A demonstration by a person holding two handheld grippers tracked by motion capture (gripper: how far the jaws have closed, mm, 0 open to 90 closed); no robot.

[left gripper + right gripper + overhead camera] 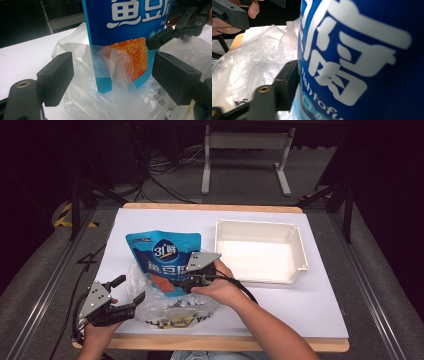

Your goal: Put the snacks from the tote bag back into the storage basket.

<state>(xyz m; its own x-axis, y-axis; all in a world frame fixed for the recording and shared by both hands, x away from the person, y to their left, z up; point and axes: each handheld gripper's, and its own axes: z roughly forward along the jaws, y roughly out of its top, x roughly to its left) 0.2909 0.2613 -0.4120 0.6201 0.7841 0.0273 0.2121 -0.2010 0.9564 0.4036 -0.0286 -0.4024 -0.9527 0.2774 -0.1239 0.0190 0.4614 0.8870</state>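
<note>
A blue fish-tofu pouch [162, 254] stands tilted on the white table sheet, its lower end tucked into the folds of a clear plastic bag [172, 312]. My right gripper [181, 282] is shut on the pouch's right side. In the right gripper view the pouch [362, 57] presses against one finger [287, 80] and hides the other. My left gripper [131, 288] is open at the bag's left edge. In its own view the left gripper [112, 75] frames the pouch [125, 27] and the plastic [117, 100] without touching them.
A white empty tray [300, 251] sits at the back right of the table. The white sheet [300, 305] covers a wooden table. The right gripper [175, 30] appears at the upper right of the left gripper view. Cables lie on the floor beyond.
</note>
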